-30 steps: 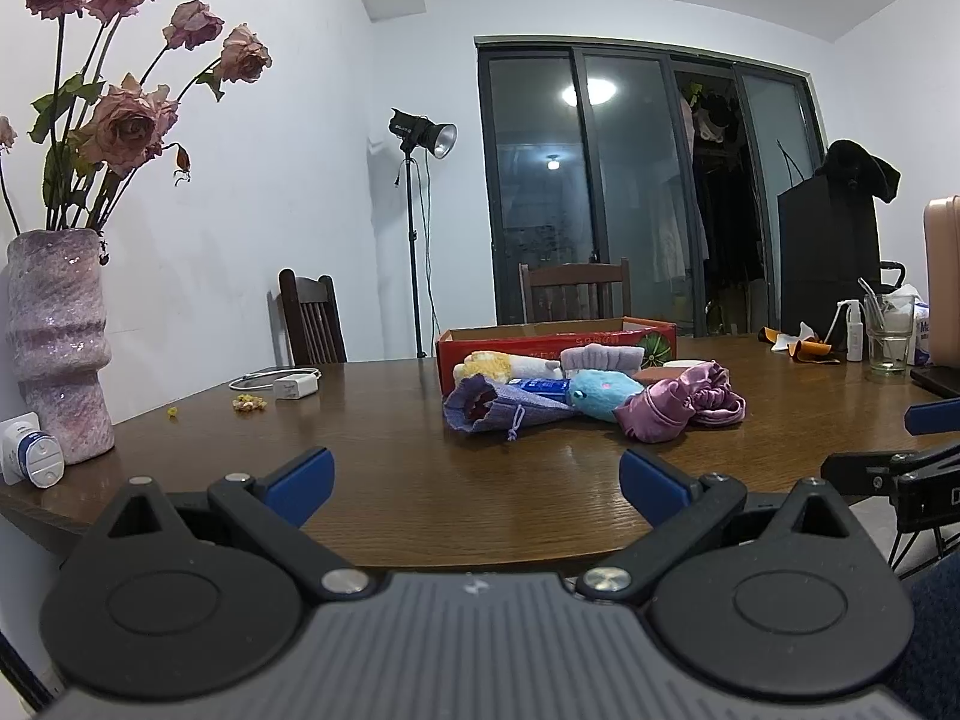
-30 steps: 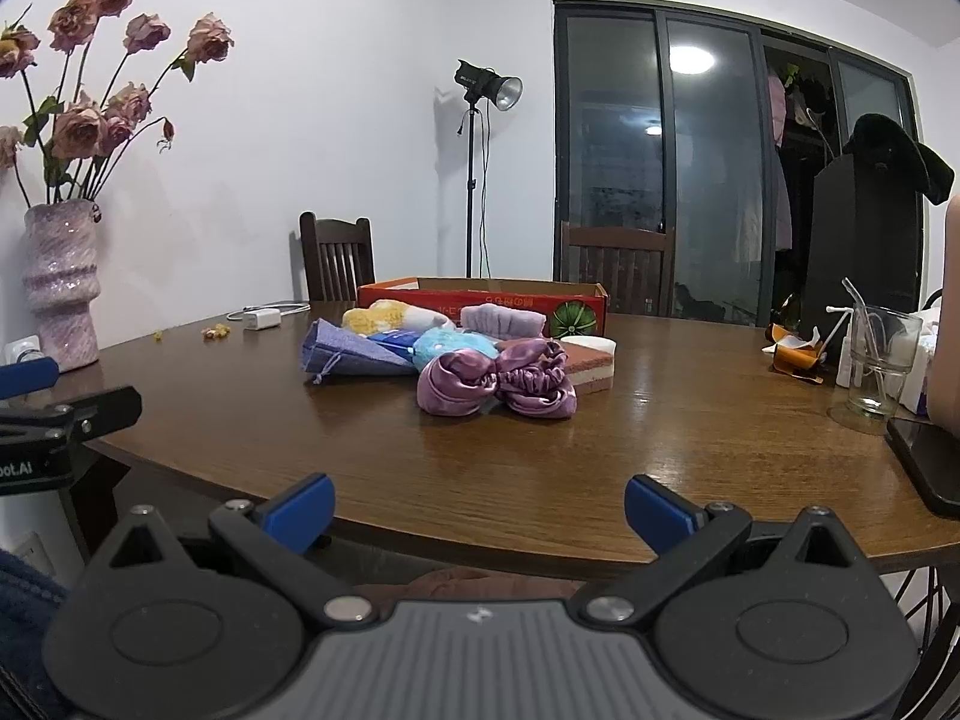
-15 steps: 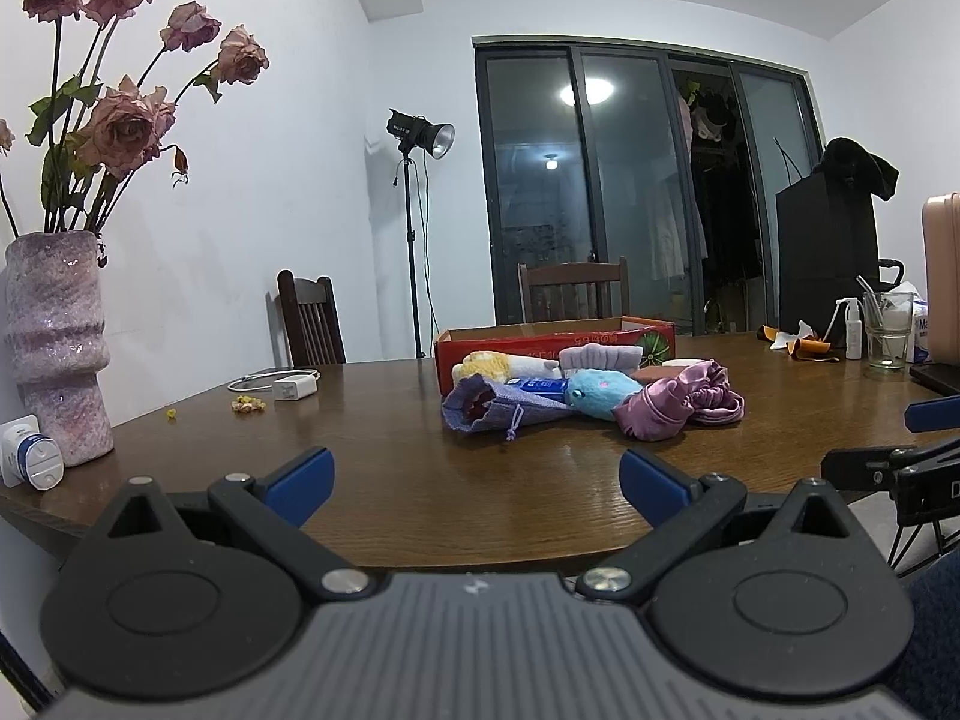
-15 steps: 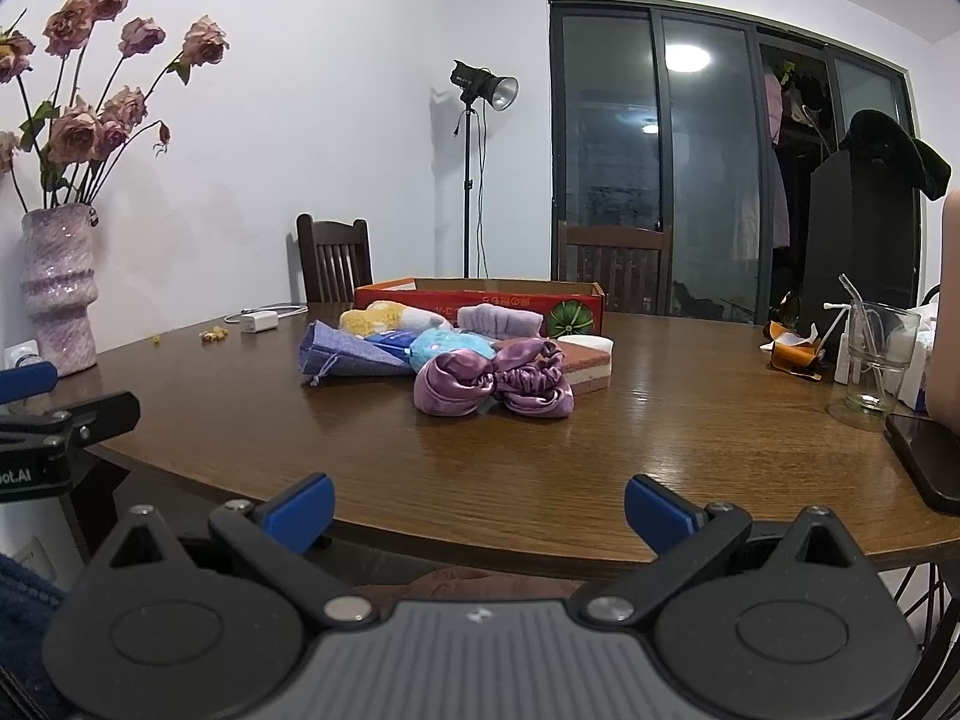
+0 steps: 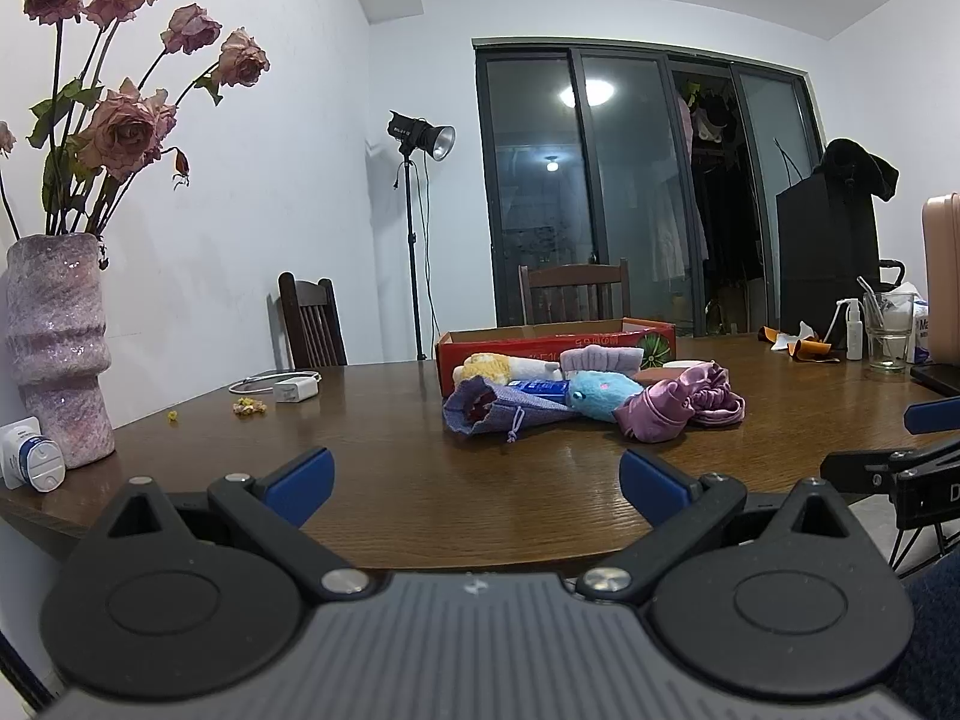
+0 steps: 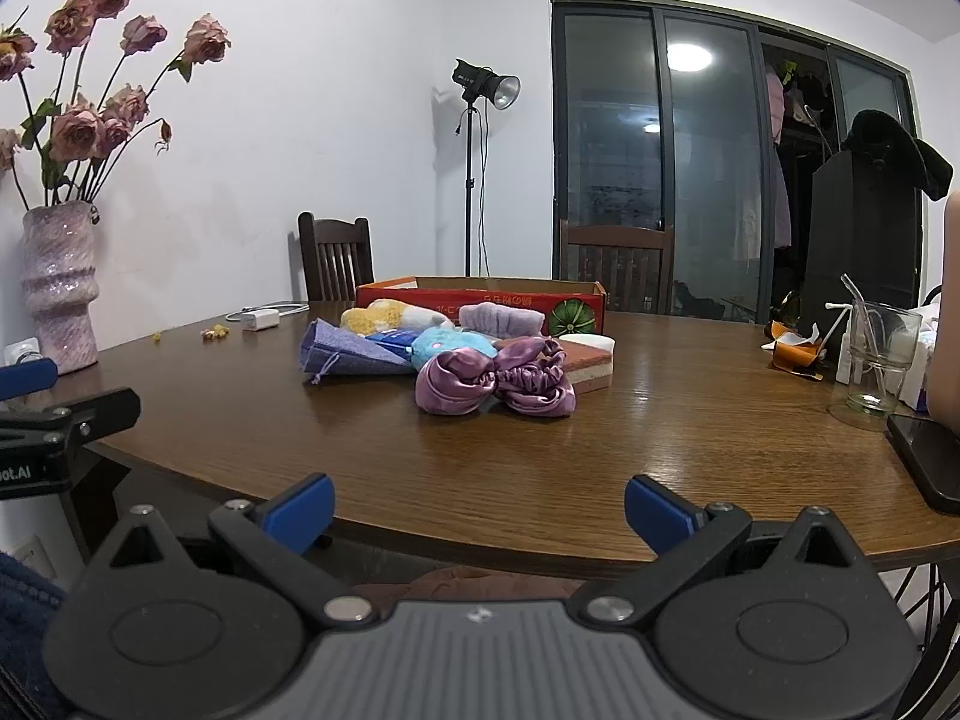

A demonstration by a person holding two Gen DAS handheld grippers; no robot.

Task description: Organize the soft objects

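A heap of soft things lies mid-table in front of a red cardboard box (image 5: 540,343) (image 6: 480,300): a purple drawstring pouch (image 5: 498,411) (image 6: 348,354), a blue plush (image 5: 600,393) (image 6: 450,343), a purple satin scrunchie band (image 5: 678,405) (image 6: 498,387), a yellow-white plush (image 5: 498,367) (image 6: 390,317), a lilac headband (image 5: 600,355) (image 6: 504,321) and a layered sponge (image 6: 591,360). My left gripper (image 5: 474,483) and right gripper (image 6: 477,510) are both open and empty at the table's near edge, well short of the heap.
A pink vase of dried roses (image 5: 57,348) (image 6: 57,294) stands at the left edge beside a white plug (image 5: 30,459). A charger (image 5: 294,389) lies behind. A glass (image 6: 879,360), spray bottle and black phone (image 6: 927,456) are at the right. Chairs stand behind the table (image 5: 420,480).
Both views have shifted only very slightly; the heap and the grippers' openings look the same.
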